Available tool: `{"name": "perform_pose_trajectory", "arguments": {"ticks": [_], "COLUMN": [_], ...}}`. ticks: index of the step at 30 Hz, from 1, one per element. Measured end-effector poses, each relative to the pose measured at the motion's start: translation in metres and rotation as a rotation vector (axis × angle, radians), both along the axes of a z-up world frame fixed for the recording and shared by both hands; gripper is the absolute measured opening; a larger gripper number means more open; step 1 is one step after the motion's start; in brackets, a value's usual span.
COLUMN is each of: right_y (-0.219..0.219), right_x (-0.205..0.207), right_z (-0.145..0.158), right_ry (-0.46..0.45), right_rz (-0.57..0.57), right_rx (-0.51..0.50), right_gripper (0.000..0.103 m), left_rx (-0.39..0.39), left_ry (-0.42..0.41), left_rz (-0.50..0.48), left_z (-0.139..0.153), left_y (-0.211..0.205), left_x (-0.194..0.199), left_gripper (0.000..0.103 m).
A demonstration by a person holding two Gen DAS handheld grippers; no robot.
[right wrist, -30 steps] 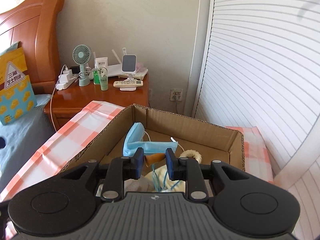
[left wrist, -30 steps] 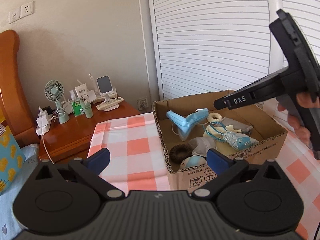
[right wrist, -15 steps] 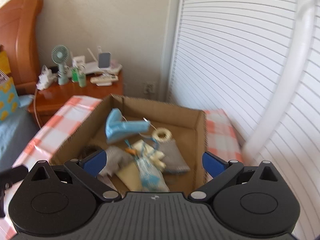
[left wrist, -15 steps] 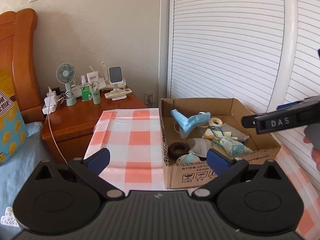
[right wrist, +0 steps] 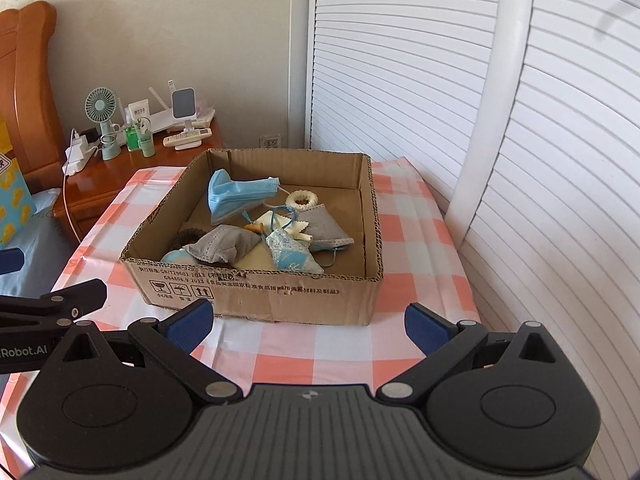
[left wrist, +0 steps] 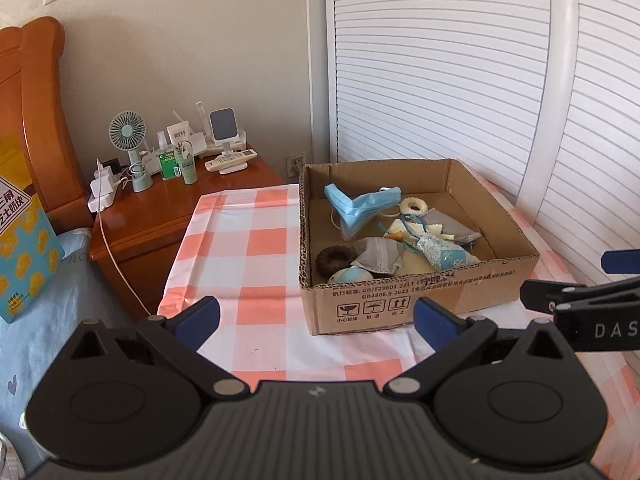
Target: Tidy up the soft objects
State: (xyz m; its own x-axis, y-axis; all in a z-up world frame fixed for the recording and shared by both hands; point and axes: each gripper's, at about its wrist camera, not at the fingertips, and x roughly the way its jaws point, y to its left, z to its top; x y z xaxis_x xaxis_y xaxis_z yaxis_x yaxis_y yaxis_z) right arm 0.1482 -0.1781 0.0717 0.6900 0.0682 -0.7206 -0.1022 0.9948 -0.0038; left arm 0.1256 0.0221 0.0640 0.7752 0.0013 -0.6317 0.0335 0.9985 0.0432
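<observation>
A cardboard box (left wrist: 404,302) (right wrist: 256,292) stands on the checked tablecloth. In it lie a blue face mask (left wrist: 360,208) (right wrist: 236,194), a grey mask (left wrist: 378,254) (right wrist: 220,246), a white ring (left wrist: 414,206) (right wrist: 303,200), a brown hair tie (left wrist: 334,258), a patterned blue pouch (left wrist: 440,254) (right wrist: 290,258) and cream cloth. My left gripper (left wrist: 316,316) is open and empty, in front of the box. My right gripper (right wrist: 308,320) is open and empty, also in front of the box. Each shows at the edge of the other's view.
A wooden nightstand (left wrist: 160,208) (right wrist: 132,160) at back left holds a small fan (left wrist: 128,136), bottles, a remote and a power strip with a cable. A bed with a headboard (left wrist: 32,120) is at left. White louvred doors (left wrist: 460,60) stand behind and right.
My right gripper opened, letting go of the orange piece it pinched over the box, and pulled back and down. My left gripper also drew back, so the whole box shows.
</observation>
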Motion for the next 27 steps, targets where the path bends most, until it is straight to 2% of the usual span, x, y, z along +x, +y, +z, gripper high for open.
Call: {"name": "perform_pose_trajectory", "arguments": {"ticks": [27], "right_y": [-0.007], "right_x": [-0.011], "right_z": [0.005], "right_ry": [-0.016], "right_rz": [-0.013], "right_rx": [0.005], "right_gripper": [0.103], "left_rx": [0.018], "left_ry": [0.010], "left_rz": [-0.013], "left_z": [0.004], "left_y": [-0.013], "left_x": [-0.008], "left_gripper": [0.102]}}
